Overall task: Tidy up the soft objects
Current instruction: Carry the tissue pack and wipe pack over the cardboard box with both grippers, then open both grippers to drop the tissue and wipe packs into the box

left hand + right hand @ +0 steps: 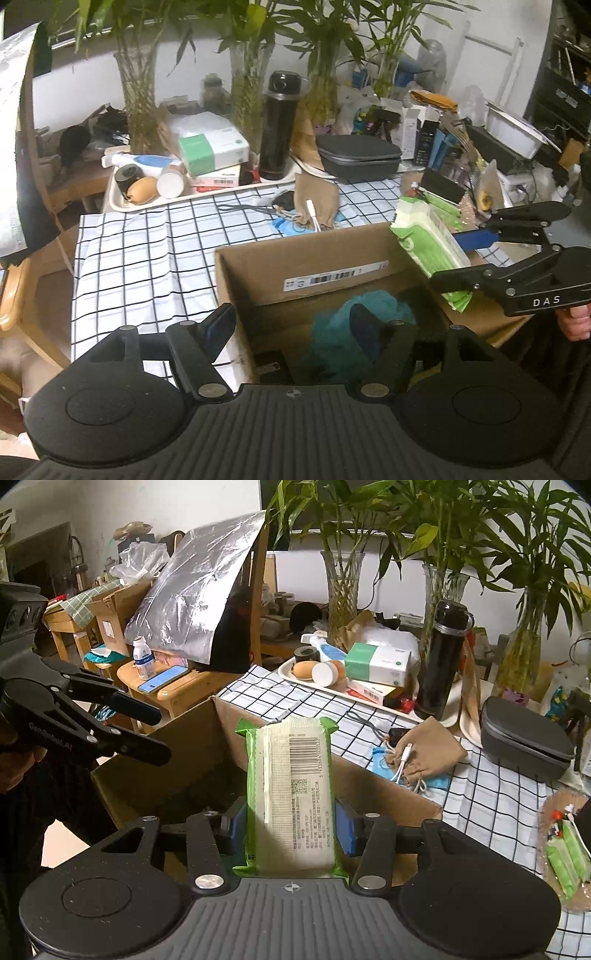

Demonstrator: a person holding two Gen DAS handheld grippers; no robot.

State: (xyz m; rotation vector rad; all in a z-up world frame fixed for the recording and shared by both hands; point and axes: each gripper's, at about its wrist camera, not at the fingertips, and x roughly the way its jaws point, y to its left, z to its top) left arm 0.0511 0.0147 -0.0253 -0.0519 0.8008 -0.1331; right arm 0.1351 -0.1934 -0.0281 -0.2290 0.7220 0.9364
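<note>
Green-edged soft tissue pack [293, 794] is being gripped in the right claw [291, 827] above the open brown cardboard box [295, 258]; left claw [291, 328] hanging open, empty; lowering and release probably follow

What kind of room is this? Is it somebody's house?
Probably a lived-in home, maybe a dining or living room. A checked tablecloth covers the table, bamboo plants in glass vases line the wall, and a black flask stands among everyday clutter.
</note>
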